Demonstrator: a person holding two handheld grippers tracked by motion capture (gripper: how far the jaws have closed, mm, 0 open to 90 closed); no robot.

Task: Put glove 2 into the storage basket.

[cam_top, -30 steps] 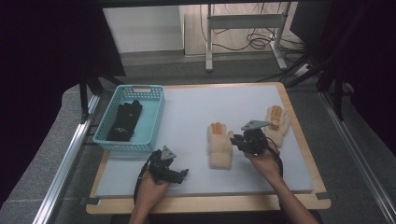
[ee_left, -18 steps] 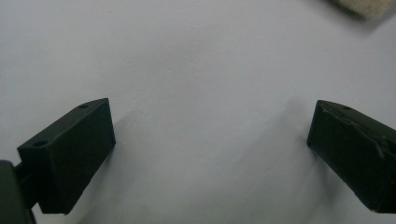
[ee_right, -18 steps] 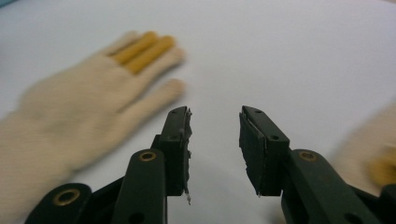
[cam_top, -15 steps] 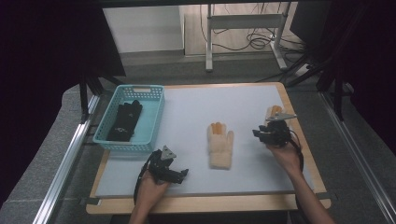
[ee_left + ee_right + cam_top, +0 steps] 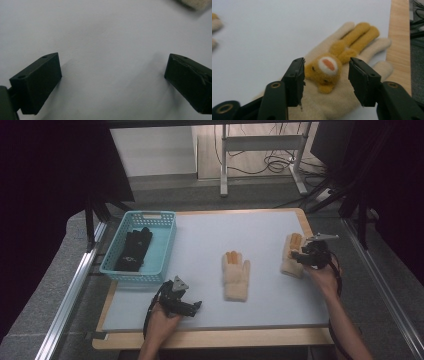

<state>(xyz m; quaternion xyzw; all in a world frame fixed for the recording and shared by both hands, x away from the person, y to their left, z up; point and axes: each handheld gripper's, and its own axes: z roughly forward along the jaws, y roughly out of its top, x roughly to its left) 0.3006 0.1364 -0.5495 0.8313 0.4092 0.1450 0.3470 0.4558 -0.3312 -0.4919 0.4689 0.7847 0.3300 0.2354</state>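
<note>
My right gripper (image 5: 325,75) hovers over the cream glove (image 5: 342,82) near the table's right edge, jaws partly apart astride its orange bear face (image 5: 325,71), not clamping. My left gripper (image 5: 192,306) rests jaws wide on the white mat (image 5: 105,37).

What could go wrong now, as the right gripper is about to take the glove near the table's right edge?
1. The right gripper is open with its jaws astride the raised animal face on the right glove; it may pinch only that patch, so the glove could hang loosely or slip.
2. This glove lies close to the wooden table edge; a push might slide it off the white mat.
3. The left gripper is open over bare mat, too far to help.
</note>
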